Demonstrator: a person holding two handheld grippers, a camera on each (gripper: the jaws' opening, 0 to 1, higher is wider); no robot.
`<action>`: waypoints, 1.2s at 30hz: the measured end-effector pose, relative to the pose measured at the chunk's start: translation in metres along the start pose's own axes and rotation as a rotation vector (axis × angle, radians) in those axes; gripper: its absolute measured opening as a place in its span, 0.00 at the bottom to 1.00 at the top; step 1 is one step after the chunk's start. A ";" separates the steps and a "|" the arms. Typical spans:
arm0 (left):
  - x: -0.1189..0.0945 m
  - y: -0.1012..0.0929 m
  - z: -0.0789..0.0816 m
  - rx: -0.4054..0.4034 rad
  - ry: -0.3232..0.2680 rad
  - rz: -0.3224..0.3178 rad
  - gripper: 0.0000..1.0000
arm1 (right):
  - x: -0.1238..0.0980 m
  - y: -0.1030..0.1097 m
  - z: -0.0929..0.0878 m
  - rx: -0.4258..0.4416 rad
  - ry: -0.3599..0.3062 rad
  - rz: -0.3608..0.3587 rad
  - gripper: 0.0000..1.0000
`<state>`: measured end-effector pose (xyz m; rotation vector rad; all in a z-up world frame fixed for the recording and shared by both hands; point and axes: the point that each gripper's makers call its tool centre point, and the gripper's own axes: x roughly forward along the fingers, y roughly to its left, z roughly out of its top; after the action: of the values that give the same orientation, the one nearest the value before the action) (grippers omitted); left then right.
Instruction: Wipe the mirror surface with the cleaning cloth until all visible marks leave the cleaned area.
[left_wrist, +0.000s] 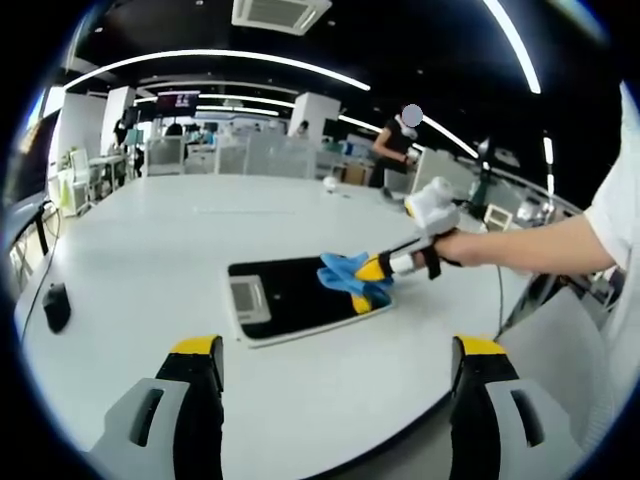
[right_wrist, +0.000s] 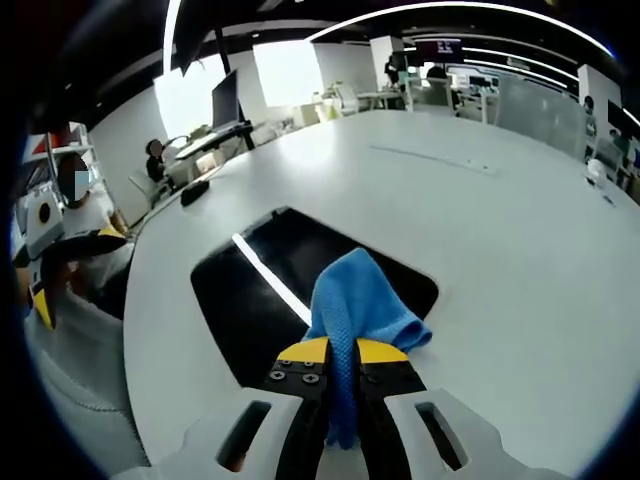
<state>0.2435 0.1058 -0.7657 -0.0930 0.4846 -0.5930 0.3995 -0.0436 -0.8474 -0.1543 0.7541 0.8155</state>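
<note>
A flat rectangular mirror with a white rim lies on the white table, its glass dark with a reflected ceiling light. In the right gripper view the mirror shows a bright light streak. My right gripper is shut on a blue cleaning cloth, which rests on the mirror's glass. From the left gripper view, that right gripper and the cloth sit at the mirror's right end, held by a person's hand. My left gripper hovers open in front of the mirror, holding nothing.
A black mouse lies at the table's left edge. A small white object stands far back on the table. Desks, monitors and a standing person are beyond. The table's near edge curves close below my left jaws.
</note>
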 end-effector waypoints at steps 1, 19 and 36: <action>0.000 0.000 0.000 0.002 0.001 0.000 0.95 | 0.000 0.001 0.000 0.001 -0.001 0.000 0.03; 0.001 0.001 0.000 0.003 0.006 0.000 0.96 | 0.007 -0.012 0.009 0.025 -0.010 -0.017 0.03; 0.001 0.001 -0.001 -0.001 0.011 0.001 0.96 | 0.011 -0.020 0.016 0.045 -0.031 -0.030 0.03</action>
<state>0.2440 0.1067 -0.7674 -0.0899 0.4954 -0.5921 0.4275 -0.0441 -0.8461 -0.1123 0.7384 0.7705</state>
